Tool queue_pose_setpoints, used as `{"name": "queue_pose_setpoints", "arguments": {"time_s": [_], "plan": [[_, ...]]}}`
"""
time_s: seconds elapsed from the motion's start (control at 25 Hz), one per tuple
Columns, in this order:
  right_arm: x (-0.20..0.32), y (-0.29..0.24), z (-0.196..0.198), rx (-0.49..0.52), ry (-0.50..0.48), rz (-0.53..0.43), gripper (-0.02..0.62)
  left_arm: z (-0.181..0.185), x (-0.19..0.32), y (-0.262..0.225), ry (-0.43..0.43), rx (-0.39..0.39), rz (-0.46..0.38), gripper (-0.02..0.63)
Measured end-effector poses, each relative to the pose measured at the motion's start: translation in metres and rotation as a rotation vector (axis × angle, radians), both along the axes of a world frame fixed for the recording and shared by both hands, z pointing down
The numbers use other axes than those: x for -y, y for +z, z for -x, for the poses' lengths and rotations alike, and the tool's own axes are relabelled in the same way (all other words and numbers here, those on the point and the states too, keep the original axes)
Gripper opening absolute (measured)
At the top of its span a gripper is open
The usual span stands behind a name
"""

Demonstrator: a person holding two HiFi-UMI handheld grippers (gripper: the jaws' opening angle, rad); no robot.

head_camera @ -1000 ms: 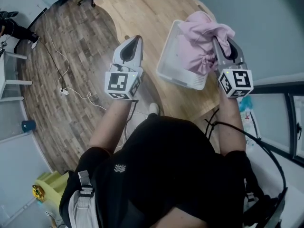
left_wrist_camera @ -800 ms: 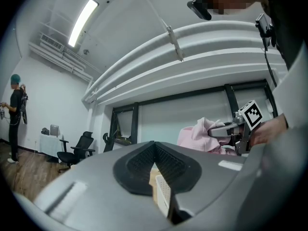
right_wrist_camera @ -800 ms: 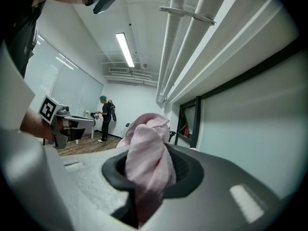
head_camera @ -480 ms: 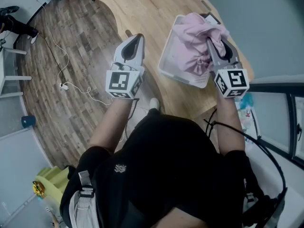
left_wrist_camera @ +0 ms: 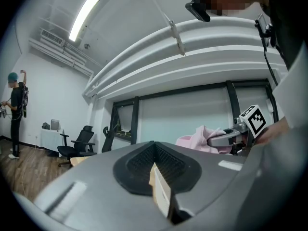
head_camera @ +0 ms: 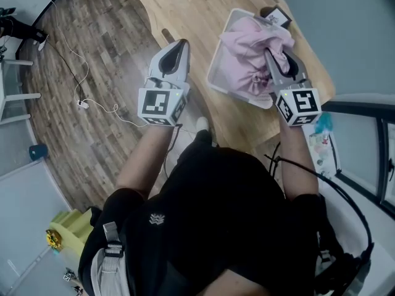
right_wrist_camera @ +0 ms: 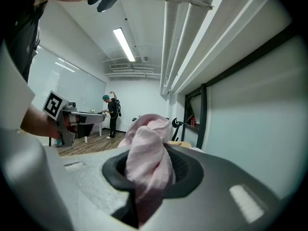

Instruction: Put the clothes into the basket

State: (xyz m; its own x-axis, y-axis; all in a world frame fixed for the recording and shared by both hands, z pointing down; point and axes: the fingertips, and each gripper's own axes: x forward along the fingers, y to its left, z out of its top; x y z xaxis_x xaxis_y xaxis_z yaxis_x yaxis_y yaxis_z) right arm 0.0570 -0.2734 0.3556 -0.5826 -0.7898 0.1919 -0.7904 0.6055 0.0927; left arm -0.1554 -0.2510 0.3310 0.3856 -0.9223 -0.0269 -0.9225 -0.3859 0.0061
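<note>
Light wooden tabletop (head_camera: 179,11) fills the top of the head view, with grey-brown plank flooring (head_camera: 80,60) to its left. The right gripper (head_camera: 270,54) has its jaws pinched narrowly on a fold of the soft pink cloth garment (head_camera: 247,42). In the right gripper view the fabric bunches up between the dark pads and spills out above them. The garment is crumpled and heaped, with a gathered, puckered section near the jaws. Most of it lies inside the white perforated plastic basket (head_camera: 216,82), though its top rises above the rim. The basket sits on the table near the right edge. The right forearm is bare and reaches forward from the body, with the gripper pointing away over the basket's near side. The left gripper (head_camera: 178,45) has its jaws together with nothing between them. It is held level to the left of the basket, clear of it, above the table's edge, on a similarly outstretched bare forearm.
</note>
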Motion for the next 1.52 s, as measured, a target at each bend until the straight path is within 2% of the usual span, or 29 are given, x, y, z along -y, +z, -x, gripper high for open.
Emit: {"name": "queue_pose_setpoints", "arguments": {"time_s": [0.2, 0.36, 0.56, 1.52], "plan": [[-0.013, 0.017, 0.012, 0.003, -0.007, 0.021, 0.092, 0.002, -0.011, 0.017, 0.017, 0.001, 0.023, 0.006], [0.001, 0.030, 0.000, 0.008, -0.021, 0.037, 0.091, -0.018, 0.006, 0.026, 0.019, 0.007, 0.043, 0.006], [-0.021, 0.039, 0.024, -0.004, -0.021, 0.057, 0.089, 0.006, -0.016, 0.035, 0.030, -0.003, 0.062, 0.006], [-0.014, 0.115, 0.035, -0.041, -0.064, 0.195, 0.089, 0.002, 0.010, 0.086, 0.060, -0.003, 0.130, 0.006]]}}
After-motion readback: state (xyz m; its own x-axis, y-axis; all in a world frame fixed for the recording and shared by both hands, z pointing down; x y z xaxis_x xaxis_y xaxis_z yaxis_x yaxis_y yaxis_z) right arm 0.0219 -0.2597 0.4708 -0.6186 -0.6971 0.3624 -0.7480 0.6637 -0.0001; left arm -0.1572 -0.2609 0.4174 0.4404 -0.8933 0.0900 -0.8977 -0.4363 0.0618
